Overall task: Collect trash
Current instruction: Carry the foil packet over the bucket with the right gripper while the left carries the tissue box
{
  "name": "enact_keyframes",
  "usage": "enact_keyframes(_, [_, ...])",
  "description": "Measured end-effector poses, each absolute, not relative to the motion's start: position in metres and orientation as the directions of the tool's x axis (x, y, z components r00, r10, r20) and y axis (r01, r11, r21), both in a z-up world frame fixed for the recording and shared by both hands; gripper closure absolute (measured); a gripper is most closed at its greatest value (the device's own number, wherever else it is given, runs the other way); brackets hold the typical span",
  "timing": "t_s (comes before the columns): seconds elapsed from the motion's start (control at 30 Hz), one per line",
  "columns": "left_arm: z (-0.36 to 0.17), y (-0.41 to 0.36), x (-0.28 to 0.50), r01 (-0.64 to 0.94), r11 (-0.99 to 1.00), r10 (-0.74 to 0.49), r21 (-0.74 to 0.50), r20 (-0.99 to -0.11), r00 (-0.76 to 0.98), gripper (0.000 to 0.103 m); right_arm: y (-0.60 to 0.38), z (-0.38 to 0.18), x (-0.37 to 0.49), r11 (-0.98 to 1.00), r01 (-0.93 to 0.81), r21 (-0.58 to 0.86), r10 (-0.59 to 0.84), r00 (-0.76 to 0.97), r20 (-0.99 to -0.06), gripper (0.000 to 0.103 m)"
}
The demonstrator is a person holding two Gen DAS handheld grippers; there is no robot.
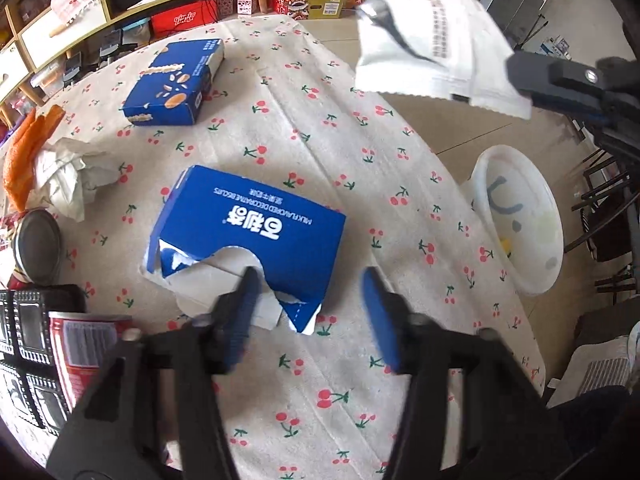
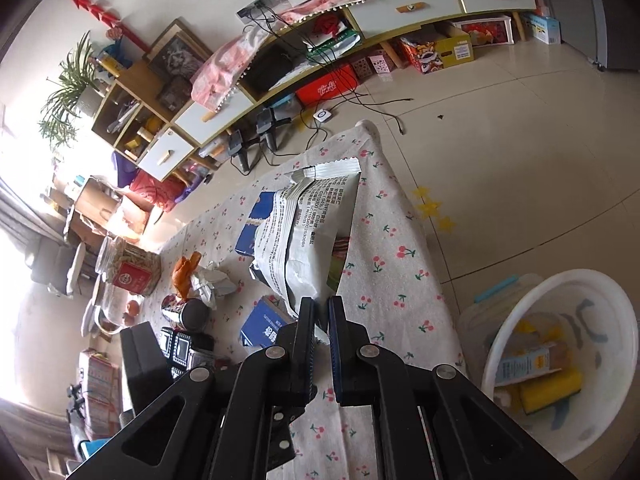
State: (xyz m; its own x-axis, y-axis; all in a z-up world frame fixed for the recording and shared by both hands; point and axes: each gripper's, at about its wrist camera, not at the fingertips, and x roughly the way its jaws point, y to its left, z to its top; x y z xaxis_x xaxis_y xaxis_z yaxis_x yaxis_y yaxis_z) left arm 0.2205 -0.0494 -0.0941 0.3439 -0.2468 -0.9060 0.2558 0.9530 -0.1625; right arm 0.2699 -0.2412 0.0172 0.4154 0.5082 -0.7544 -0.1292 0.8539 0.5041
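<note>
Pinching the crinkled white foil snack wrapper (image 2: pixel 304 236) by its lower edge, the right gripper (image 2: pixel 320 316) has its ribbed dark pads pressed nearly together and holds the printed, zigzag-edged pouch clear above the worktop (image 2: pixel 396 264). In the left wrist view that same wrapper (image 1: pixel 432 36) hangs in the air at upper right. The left gripper (image 1: pixel 312 300) stands partly parted, nothing between its blue-faced fingers (image 1: pixel 380 312), one tip just over the ragged edge of a torn flat blue cardboard biscuit box (image 1: pixel 256 232) lying on the cherry-printed cloth. Farther off lie a second blue carton (image 1: pixel 176 84), a crumpled white paper tissue (image 1: pixel 68 176) beside a strip of orange peel (image 1: pixel 24 156), and a red metal can (image 1: pixel 84 344). Beyond the worktop's edge, a round white plastic bin (image 2: pixel 560 356) on the tiled floor holds a yellow box and other cartons.
</note>
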Motion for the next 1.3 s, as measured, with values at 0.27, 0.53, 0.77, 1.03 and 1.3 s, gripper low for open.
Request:
enact_keyframes(0.27, [-0.072,-0.053,0.200,0.273,0.944,-0.284,-0.185,-0.876,0.389,0.073,-0.303,0.042,0.231,0.873,-0.103,0.476,0.463,0.482,-0.744,0.095])
enact_keyframes(0.53, [-0.028,-0.090,0.159,0.365,0.893,-0.411,-0.263,-0.808,0.422,0.073,-0.387,0.029,0.210,0.926,0.041,0.375,0.311,0.481,-0.820,0.095])
enact_keyframes(0.77, [-0.011,-0.138,0.142,0.457,0.830,-0.511,-0.320,-0.766,0.391,0.073,-0.409,-0.016,0.214,0.938,0.122,0.324,0.268,0.340,-0.902,0.095])
enact_keyframes(1.03, [-0.007,-0.172,0.142,0.520,0.782,-0.565,-0.343,-0.743,0.360,0.073,-0.421,-0.061,0.224,0.934,0.173,0.311,0.271,0.222,-0.937,0.092])
enact_keyframes(1.3, [-0.015,-0.199,0.143,0.558,0.747,-0.591,-0.362,-0.746,0.307,0.073,-0.452,-0.053,0.224,0.878,0.275,0.391,0.321,0.268,-0.908,0.088])
